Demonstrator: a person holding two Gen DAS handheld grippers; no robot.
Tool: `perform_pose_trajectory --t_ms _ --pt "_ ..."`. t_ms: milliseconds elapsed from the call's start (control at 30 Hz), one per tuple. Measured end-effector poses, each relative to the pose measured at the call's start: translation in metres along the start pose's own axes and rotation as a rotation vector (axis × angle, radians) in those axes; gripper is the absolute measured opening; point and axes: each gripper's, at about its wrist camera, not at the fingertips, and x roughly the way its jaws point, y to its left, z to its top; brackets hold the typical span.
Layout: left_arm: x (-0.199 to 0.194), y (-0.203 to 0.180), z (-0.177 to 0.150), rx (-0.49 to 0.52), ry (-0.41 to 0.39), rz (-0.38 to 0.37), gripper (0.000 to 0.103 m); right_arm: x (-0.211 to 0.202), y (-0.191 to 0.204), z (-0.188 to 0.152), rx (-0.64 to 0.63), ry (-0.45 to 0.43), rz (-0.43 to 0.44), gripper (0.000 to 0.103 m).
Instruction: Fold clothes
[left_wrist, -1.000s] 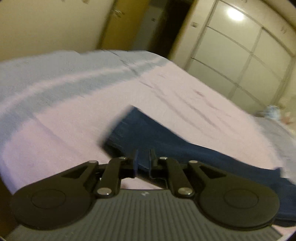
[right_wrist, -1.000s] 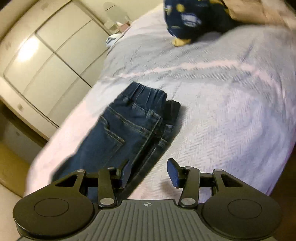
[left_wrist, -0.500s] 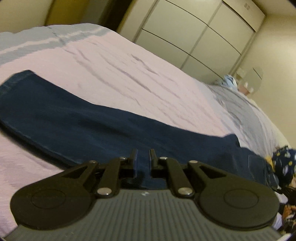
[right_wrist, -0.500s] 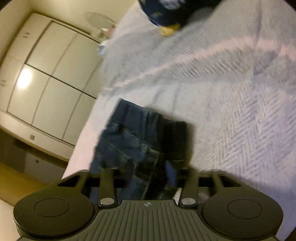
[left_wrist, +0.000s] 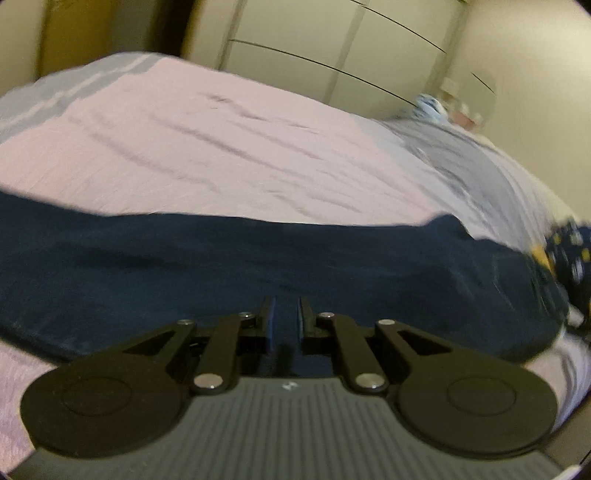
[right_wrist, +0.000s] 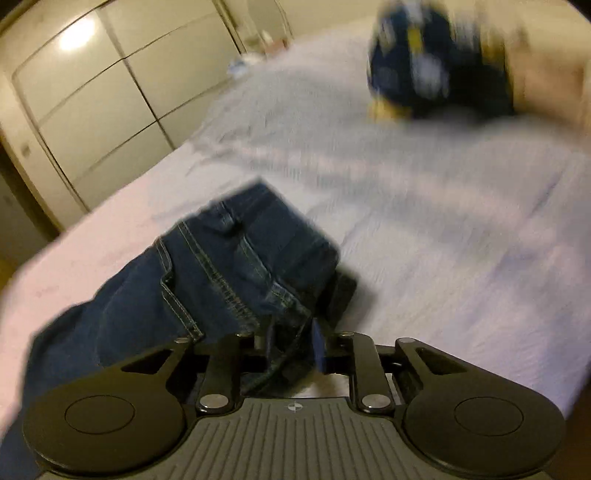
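While dark blue jeans lie flat across the pink-sheeted bed, the left tool hovers low over their leg, jaws nearly closed around a narrow empty gap. Farther right along the jeans, the right tool pinches the denim near the waistband. Beyond the waistband lies a patterned navy garment.

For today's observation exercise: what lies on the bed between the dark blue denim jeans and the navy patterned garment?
Only bare pale bedspread lies between the dark blue denim jeans and the navy patterned garment, seen in the right wrist view.
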Motion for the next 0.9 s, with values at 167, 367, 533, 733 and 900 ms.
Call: perform_pose_trajectory --t_ms 167,367,533,733,900 --pt "0.014 -0.062 -0.009 0.199 0.005 -0.096 0.007 -0.032 0.054 -0.028 -0.171 -0.037 0.248 0.021" --pt "0.049 -0.137 -0.043 0.494 0.013 -0.129 0.014 -0.003 0.114 -0.089 -0.488 0.017 0.354 0.021" --pt "0.062 -0.100 -0.056 0.524 0.009 0.014 0.014 0.022 0.101 -0.115 -0.665 -0.015 0.213 0.021" --pt "0.052 -0.041 -0.017 0.348 0.102 -0.003 0.003 0.035 0.084 -0.075 -0.596 0.107 0.206 0.022" --pt "0.057 -0.055 0.030 0.382 0.173 -0.128 0.015 0.033 0.072 -0.009 -0.504 0.187 0.271 0.024"
